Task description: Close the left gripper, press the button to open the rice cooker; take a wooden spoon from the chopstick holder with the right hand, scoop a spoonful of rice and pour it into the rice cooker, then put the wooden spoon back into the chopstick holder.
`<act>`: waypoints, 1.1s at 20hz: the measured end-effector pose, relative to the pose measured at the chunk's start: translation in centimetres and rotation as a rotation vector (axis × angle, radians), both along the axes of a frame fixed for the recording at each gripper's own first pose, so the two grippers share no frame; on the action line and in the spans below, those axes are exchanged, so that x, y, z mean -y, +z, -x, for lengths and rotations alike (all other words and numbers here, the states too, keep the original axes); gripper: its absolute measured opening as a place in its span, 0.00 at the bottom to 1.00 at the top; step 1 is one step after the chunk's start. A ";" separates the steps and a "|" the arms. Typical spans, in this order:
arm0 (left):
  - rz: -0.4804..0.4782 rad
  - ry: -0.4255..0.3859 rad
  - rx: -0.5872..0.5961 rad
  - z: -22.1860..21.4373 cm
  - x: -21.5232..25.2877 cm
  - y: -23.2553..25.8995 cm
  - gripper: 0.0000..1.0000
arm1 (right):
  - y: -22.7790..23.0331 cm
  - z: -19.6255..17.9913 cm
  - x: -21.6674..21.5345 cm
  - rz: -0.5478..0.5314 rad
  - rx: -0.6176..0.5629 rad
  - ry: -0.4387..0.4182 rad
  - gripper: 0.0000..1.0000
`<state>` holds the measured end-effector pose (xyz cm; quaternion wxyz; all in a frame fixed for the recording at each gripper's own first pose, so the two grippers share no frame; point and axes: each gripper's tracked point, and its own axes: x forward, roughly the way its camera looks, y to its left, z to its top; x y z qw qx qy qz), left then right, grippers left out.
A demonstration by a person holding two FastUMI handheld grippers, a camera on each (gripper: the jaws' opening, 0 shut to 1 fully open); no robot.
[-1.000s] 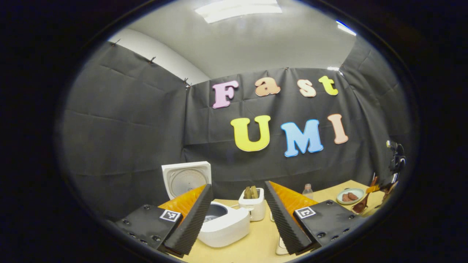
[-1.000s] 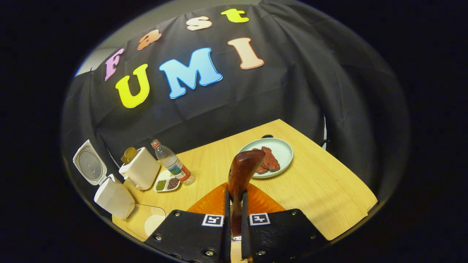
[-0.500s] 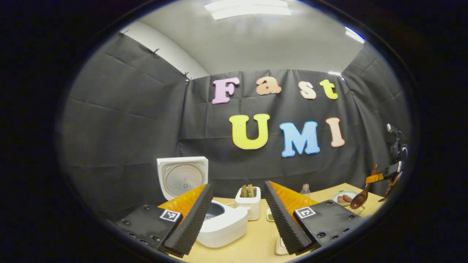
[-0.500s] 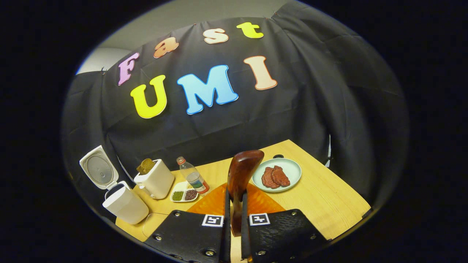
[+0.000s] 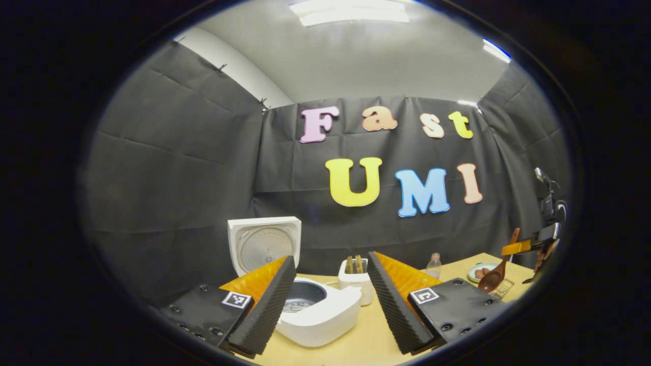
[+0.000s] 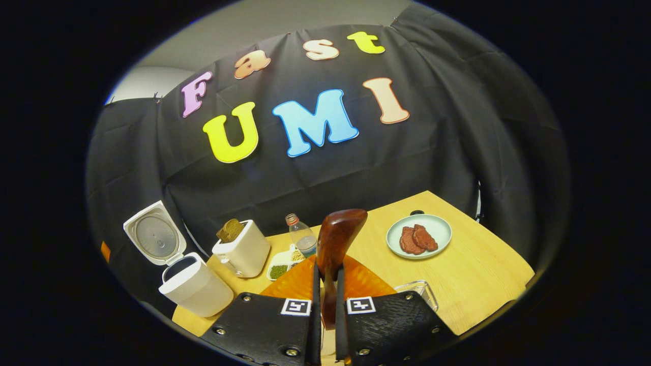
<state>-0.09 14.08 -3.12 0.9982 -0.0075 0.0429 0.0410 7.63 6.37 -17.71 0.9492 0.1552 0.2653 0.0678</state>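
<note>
The right hand-held gripper (image 6: 325,305) clamps the wooden spoon (image 6: 335,244) upright above the bench (image 6: 473,274) (ready to scoop); the left hand-held gripper (image 5: 330,300) waits open before the open rice cooker (image 5: 318,312).

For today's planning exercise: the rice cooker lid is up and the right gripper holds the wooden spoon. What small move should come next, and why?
Probably lower the right gripper so the wooden spoon dips into the clear container just beneath it. The rice cooker already stands open, and no rice can be made out on the spoon yet.
</note>
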 end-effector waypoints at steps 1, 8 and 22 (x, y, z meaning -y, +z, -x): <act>0.001 0.001 0.000 -0.1 -0.5 -0.1 0.98 | 0.1 0.2 -0.7 -0.005 0.002 0.005 0.12; -0.003 0.001 -0.006 0.1 -3.5 -1.0 0.91 | -2.2 1.7 -5.7 0.006 -0.015 0.050 0.11; -0.035 0.037 -0.043 2.2 -8.3 -2.2 0.98 | -10.4 3.3 -11.4 0.225 -0.019 0.110 0.11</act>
